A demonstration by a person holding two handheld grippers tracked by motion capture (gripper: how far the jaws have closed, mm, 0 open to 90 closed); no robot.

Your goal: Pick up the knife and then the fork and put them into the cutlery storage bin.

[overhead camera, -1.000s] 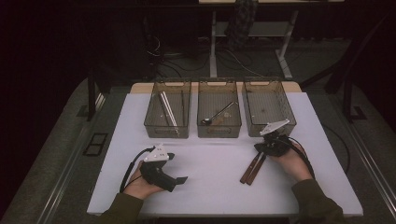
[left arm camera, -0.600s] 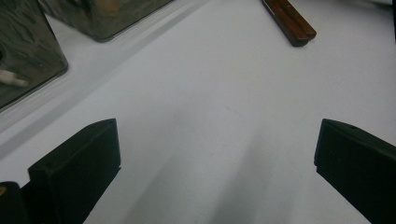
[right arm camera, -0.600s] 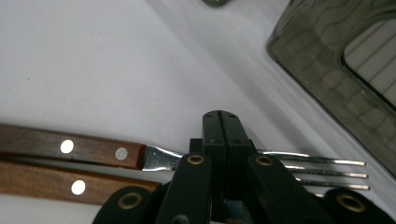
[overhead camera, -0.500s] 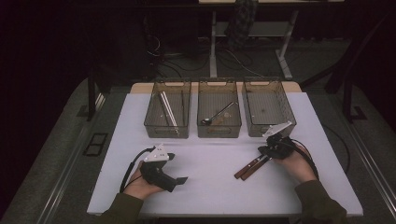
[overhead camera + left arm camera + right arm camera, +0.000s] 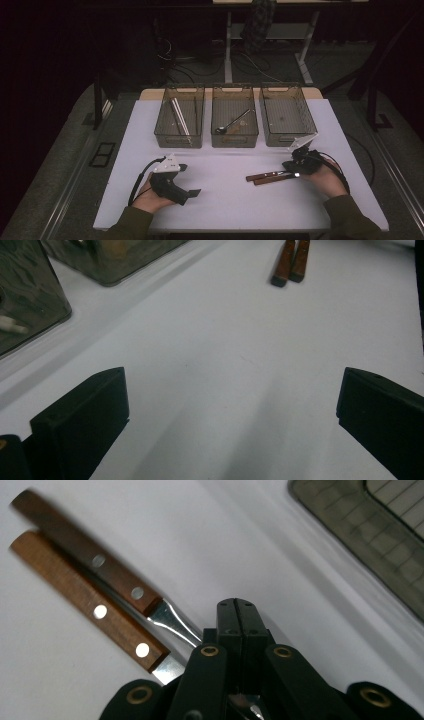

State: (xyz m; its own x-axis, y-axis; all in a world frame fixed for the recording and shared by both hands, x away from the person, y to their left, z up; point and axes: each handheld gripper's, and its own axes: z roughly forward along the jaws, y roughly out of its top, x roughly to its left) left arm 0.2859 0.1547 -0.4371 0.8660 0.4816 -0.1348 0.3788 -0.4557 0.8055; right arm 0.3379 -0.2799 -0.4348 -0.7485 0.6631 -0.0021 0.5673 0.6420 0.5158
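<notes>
I held my right gripper (image 5: 295, 169) low over the white table (image 5: 225, 200), near its right edge and in front of the right-hand bin (image 5: 287, 116), which held nothing I could make out. Its jaws were pressed together; in the right gripper view the two black pads met flat against each other, and the metal ends of two wooden-handled utensils (image 5: 95, 600) ran in beneath them, so they looked pinched at the blades, though the exact point of contact was hidden by the gripper's own linkage. The utensils lay side by side, touching along their length, one handle darker than the other, each with two pale rivets. From the high view they stretched from my right gripper leftward across the table, handles pointing toward the middle. My left gripper (image 5: 186, 186) rested in my hand on the table's left side, well apart from the utensils, its jaws spread wide with only bare tabletop between them; in its own view the handle ends showed far ahead. Behind stood the left-hand bin (image 5: 179, 116) with pale sticks, likely chopsticks, and the middle bin (image 5: 235, 116) holding a spoon (image 5: 231, 125).
</notes>
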